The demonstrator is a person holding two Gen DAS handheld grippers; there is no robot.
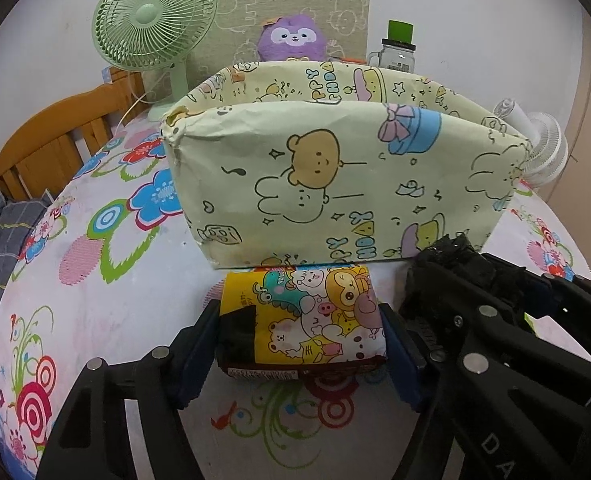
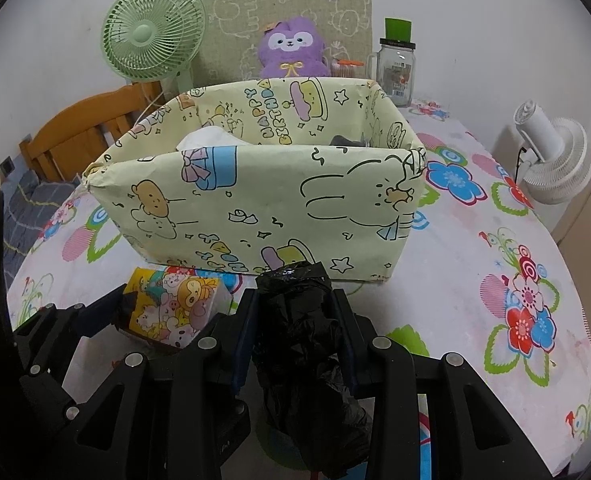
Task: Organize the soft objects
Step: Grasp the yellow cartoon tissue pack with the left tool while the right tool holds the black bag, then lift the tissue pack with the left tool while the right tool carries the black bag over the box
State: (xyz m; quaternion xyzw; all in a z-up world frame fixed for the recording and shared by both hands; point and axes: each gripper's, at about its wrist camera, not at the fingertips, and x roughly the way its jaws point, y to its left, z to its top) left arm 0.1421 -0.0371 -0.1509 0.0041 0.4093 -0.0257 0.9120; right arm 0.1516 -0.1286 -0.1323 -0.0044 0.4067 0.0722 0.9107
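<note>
A soft tissue pack (image 1: 315,312) printed with cartoon animals lies on the flowered tablecloth, just in front of a pale yellow box (image 1: 335,168) wrapped in bear-and-rabbit paper. My left gripper (image 1: 301,344) is closed on the pack, one pad against each side. The right wrist view shows my right gripper (image 2: 295,320) shut on a crumpled black plastic bag bundle (image 2: 299,340), right of the pack (image 2: 175,304) and close to the box's (image 2: 263,200) front wall. Inside the box, something white (image 2: 211,140) and something dark (image 2: 349,142) show above the rim.
Behind the box stand a green desk fan (image 1: 151,20), a purple plush toy (image 1: 291,38) and a glass jar with a green lid (image 1: 397,52). A white fan (image 2: 551,160) stands off the table's right edge. A wooden chair back (image 1: 55,140) is at the left.
</note>
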